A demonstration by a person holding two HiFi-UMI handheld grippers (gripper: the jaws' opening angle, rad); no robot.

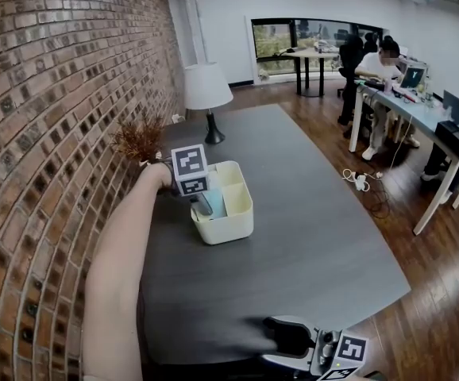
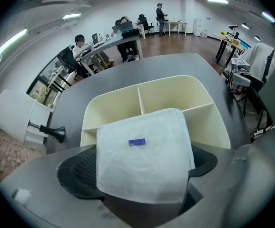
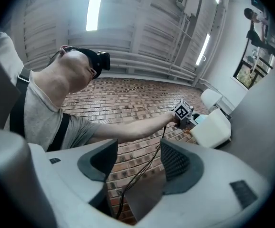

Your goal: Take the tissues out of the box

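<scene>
A cream box (image 1: 231, 211) with dividers stands on the dark grey table near the brick wall. My left gripper (image 1: 202, 205) hovers over its left compartment, shut on a white plastic-wrapped tissue pack (image 2: 144, 153); the pack shows pale blue at the box (image 1: 215, 203). In the left gripper view the box's (image 2: 128, 103) other compartments look empty behind the pack. My right gripper (image 1: 293, 341) rests low at the table's near edge, open with nothing between its jaws (image 3: 136, 163), and it is tilted up toward the person and the brick wall.
A white table lamp (image 1: 207, 94) and a dried brown plant (image 1: 140, 140) stand near the wall behind the box. The table's right edge (image 1: 376, 236) drops to a wooden floor. People sit at desks (image 1: 408, 101) far right.
</scene>
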